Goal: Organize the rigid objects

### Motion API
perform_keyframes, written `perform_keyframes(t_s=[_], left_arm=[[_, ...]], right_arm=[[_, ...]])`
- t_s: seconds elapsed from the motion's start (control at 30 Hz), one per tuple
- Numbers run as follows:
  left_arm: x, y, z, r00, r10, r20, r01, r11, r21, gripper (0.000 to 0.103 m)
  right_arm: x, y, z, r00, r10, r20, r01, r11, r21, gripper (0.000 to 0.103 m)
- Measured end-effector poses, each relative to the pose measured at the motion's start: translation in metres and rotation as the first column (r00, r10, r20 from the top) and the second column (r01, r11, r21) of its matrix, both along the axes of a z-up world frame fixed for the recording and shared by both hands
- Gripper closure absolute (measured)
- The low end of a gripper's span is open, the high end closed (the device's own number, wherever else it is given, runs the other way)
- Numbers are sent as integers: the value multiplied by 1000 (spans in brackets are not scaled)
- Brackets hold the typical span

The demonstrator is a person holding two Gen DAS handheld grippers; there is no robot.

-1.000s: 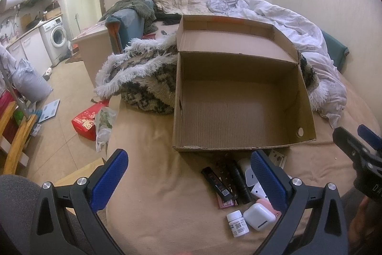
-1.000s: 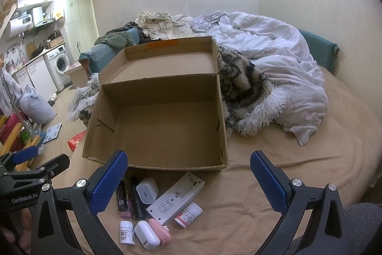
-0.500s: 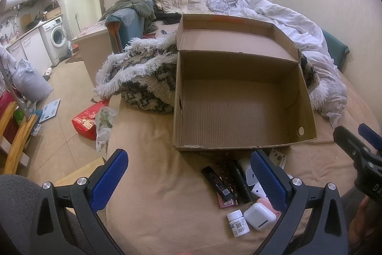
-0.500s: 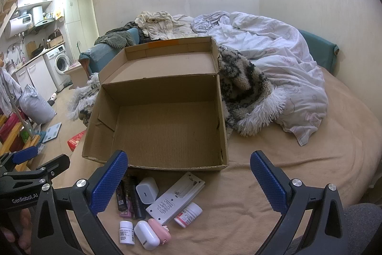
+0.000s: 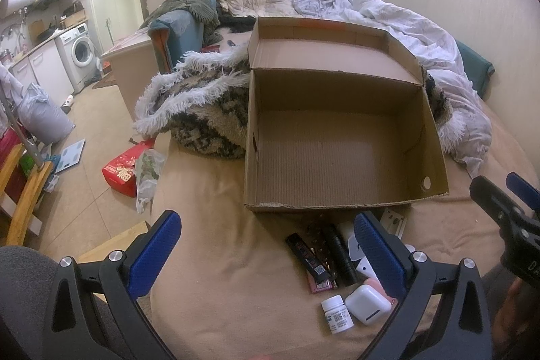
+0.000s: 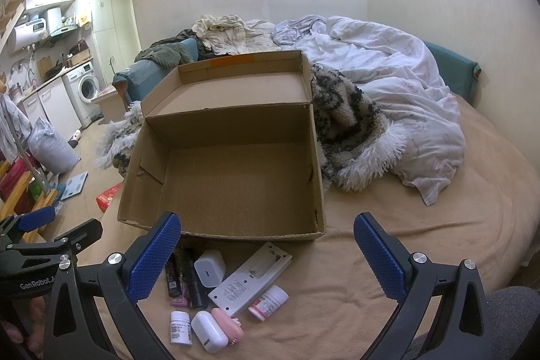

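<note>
Your left gripper (image 5: 265, 250) and right gripper (image 6: 266, 253) both hang with blue-padded fingers spread wide, holding nothing. The small rigid items (image 6: 216, 289) cluster just before the open brown cardboard box's (image 6: 236, 177) near wall; bare tan bedsheet (image 6: 405, 225) lies right.

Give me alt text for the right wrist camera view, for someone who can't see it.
An open, empty cardboard box sits on a tan bed, with small items clustered in front: a white charger, a white power strip, pill bottles and earbud cases. The right gripper hangs open above them, holding nothing; the left gripper shows at the left edge.
</note>
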State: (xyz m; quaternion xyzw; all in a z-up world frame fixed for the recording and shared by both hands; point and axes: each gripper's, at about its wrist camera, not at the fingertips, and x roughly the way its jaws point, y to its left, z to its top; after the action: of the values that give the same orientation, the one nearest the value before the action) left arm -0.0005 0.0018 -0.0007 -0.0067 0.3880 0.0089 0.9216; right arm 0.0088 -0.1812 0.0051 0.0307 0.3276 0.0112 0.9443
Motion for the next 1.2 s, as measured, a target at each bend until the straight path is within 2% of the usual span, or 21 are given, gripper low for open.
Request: perform_keyframes(t_s=[0.47,0.67,1.03,1.2], left_arm=[[-1,0,-1,1000,1,-6,-1,1000,-1,1],[-4,3,-8,1000,-3,-14,3,1000,-24,1],[16,8,-11,994,5,-109,-9,999,-36,1],[34,16,-15,982,19,-188,-23,1000,-19,1]], right_arm=[[0,3,0,1000,5,2,-5,1000,-1,0],[-1,5,-1,1000,11,-5,-11,1000,-5,0],[12,-2,-1,997,22,-71,-18,998,53,0],[29,-3,-6,982,75,-171,-61,994,89,0]])
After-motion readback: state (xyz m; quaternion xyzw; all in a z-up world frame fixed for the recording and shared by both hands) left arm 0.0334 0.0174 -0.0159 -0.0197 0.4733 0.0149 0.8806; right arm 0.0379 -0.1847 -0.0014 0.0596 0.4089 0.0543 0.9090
